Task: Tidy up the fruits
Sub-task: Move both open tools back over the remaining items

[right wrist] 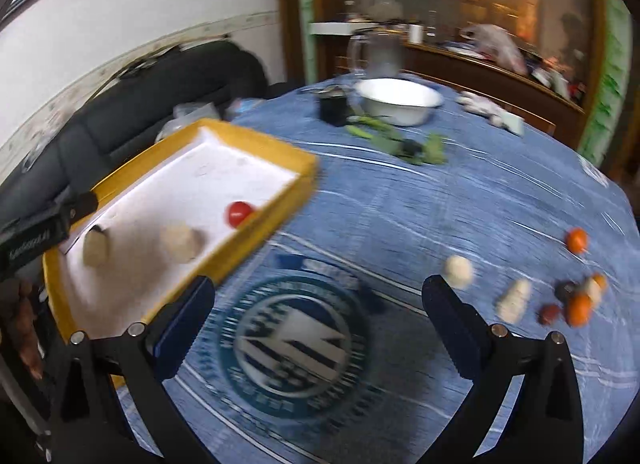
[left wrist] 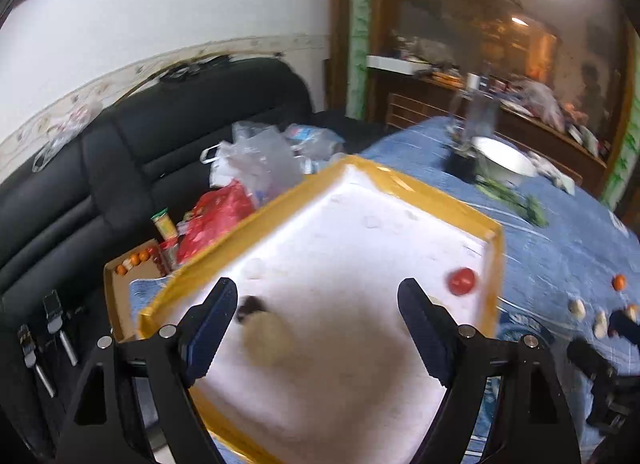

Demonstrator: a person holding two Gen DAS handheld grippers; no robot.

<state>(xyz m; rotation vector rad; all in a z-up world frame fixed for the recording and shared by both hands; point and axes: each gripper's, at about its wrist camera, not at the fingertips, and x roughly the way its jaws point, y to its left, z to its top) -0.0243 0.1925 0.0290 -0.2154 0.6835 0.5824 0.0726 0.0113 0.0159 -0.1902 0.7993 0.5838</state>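
A white tray with a yellow rim (left wrist: 494, 264) lies on the blue tablecloth. My left gripper (left wrist: 318, 292) hangs open over it. Between its fingers lie a blurred beige round fruit (left wrist: 264, 338) and a small dark piece (left wrist: 250, 306). A red tomato (left wrist: 462, 281) rests near the tray's right wall. In the right wrist view the tray (right wrist: 280, 151) holds the tomato (right wrist: 239, 213) and two beige fruits (right wrist: 182, 244). My right gripper (right wrist: 319, 286) is open and holds nothing above the cloth. To its right lie loose fruits: a pale ball (right wrist: 459, 271), an orange (right wrist: 577, 240) and a mixed cluster (right wrist: 576, 304).
A white bowl (right wrist: 396, 101), a glass jug (right wrist: 380, 51), a black cup (right wrist: 333, 107) and green stalks (right wrist: 400, 139) stand at the table's far side. Left of the table is a black sofa (left wrist: 140, 135) with plastic bags (left wrist: 256, 159) and a cardboard box of oranges (left wrist: 120, 292).
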